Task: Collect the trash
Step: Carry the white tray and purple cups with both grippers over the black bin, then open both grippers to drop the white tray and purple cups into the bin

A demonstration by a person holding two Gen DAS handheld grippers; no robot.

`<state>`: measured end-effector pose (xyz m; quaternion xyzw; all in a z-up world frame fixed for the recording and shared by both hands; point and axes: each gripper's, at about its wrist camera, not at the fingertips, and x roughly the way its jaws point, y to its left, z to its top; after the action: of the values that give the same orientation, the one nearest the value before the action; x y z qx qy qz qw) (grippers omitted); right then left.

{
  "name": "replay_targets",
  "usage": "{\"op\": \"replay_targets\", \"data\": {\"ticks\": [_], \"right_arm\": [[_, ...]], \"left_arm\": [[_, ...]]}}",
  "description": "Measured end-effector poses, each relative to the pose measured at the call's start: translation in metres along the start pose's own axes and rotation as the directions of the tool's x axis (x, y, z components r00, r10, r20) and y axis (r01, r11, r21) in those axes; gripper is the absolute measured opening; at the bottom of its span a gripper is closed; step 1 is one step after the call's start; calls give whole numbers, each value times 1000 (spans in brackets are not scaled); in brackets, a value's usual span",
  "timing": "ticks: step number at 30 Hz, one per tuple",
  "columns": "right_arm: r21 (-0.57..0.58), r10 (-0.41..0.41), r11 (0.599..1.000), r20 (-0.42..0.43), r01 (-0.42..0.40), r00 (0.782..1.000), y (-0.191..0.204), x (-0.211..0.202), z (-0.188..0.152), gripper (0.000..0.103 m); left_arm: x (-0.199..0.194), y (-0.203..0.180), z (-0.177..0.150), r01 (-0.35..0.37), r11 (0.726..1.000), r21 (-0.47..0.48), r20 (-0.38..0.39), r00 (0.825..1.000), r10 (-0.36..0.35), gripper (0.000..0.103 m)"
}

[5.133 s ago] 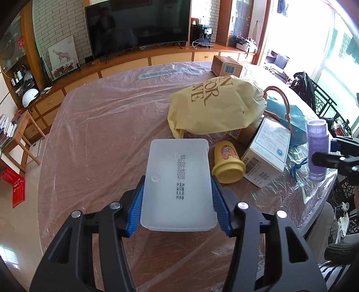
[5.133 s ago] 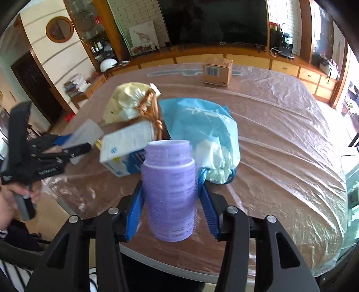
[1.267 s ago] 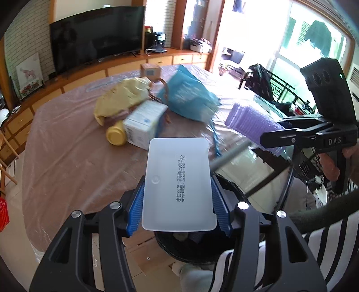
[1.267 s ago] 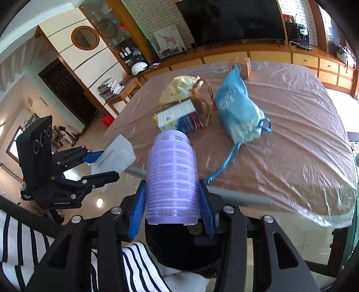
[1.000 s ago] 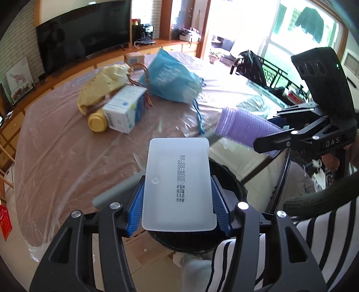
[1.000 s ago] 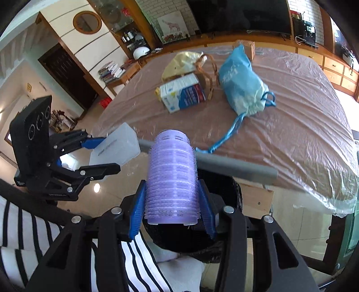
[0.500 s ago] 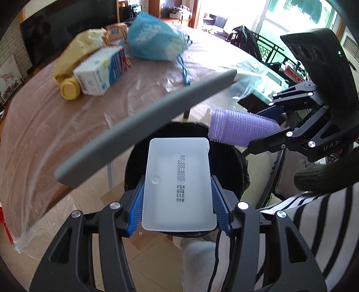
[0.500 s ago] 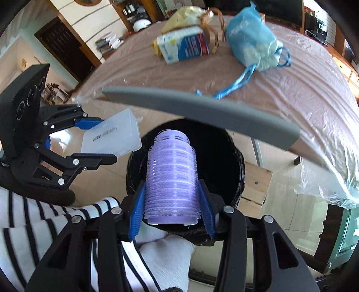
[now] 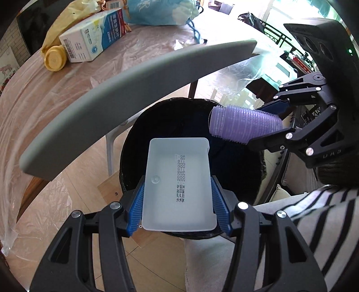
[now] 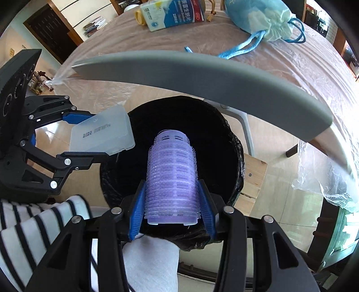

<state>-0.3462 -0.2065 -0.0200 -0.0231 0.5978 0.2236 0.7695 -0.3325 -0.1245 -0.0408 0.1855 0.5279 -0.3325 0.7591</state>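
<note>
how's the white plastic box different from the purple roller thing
The white plastic box is flat, rectangular and translucent with printed text; the purple roller is a bristly ribbed cylinder. The box is clamped in the left gripper, the roller in the right gripper. Both hang over the mouth of the black trash bin, not yet dropped.

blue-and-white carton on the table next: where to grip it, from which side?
Grip the blue-and-white carton across its two long side faces, near mid-length, coming down from above. It lies flat on the table with a broad face up; the yellow cup sits at its barcode end and a blue bag near the other.
</note>
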Motion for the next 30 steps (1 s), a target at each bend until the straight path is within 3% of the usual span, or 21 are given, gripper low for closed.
{"op": "replay_targets", "data": {"ticks": [14,30], "right_arm": [[39,-67,997,-13,68,998,-3,28,4,44],[58,-79,995,-24,80,997,-2,31,6,44]], "left_arm": [[23,9,10,-21,1000,6,-30,999,21,55],[29,10,16,-21,1000,21,-34,999,22,55]]}}
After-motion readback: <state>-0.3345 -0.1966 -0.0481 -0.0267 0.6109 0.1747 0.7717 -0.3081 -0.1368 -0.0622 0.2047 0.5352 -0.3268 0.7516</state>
